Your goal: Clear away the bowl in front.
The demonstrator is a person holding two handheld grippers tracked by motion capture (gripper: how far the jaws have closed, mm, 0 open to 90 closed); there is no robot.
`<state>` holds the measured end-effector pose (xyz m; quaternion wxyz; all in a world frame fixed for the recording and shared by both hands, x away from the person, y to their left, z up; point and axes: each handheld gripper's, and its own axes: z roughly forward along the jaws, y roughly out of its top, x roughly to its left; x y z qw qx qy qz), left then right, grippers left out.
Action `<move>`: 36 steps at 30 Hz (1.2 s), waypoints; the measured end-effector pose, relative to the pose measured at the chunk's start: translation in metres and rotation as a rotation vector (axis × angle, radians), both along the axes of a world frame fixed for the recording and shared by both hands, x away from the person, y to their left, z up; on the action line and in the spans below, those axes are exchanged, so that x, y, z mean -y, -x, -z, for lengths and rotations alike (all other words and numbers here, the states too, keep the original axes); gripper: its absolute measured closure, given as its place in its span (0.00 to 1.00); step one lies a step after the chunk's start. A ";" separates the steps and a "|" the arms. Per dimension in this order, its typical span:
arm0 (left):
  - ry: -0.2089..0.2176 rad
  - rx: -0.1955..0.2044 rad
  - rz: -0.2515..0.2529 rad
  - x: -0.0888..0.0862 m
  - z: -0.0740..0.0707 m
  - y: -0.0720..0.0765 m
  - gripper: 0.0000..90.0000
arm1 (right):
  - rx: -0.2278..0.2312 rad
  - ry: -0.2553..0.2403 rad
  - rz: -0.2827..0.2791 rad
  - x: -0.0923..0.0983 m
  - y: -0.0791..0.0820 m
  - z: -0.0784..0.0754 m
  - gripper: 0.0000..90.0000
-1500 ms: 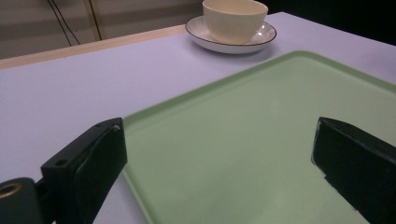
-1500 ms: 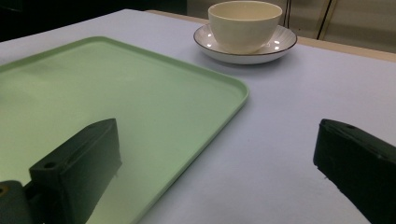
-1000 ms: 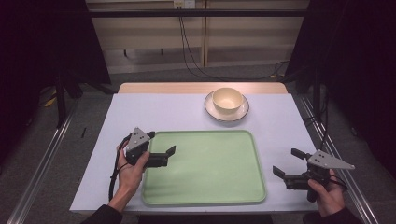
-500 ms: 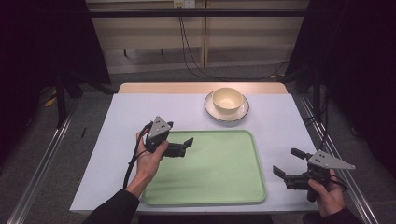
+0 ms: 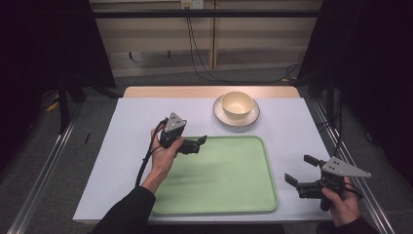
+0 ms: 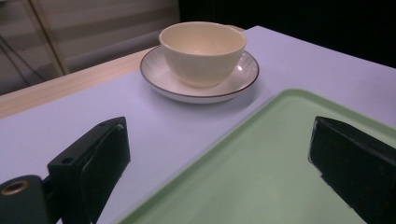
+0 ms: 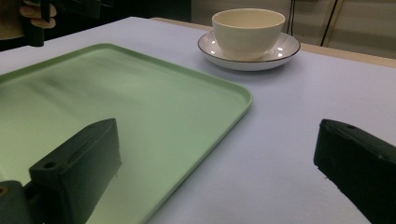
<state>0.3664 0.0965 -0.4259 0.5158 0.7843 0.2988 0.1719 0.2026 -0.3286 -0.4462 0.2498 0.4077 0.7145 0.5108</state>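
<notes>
A cream bowl [image 5: 237,103] sits on a white saucer [image 5: 251,119] with a dark rim, at the back of the table. In front of them lies a light green tray [image 5: 219,195] with nothing on it. My left gripper [image 5: 200,144] hovers over the tray's far left corner, open and holding nothing, pointing right toward the bowl [image 6: 202,52]. My right gripper [image 5: 299,169] is low at the tray's right edge, open, with nothing between its jaws. In the right gripper view the bowl [image 7: 247,32] and saucer [image 7: 280,49] stand beyond the tray [image 7: 116,107].
The table [image 5: 131,126] has a pale lavender top with a wooden strip [image 5: 209,91] along its far edge. Metal rails [image 5: 46,165] run along both sides. Cables [image 5: 195,44] hang behind the table against a dark surround.
My left gripper has moved forward and to the right, from the tray's left edge to its far left corner. The right gripper has stayed put.
</notes>
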 end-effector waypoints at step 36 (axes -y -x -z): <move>-0.067 -0.045 0.013 0.067 -0.005 -0.076 0.06 | 0.032 -0.024 -0.045 0.002 0.001 0.002 0.00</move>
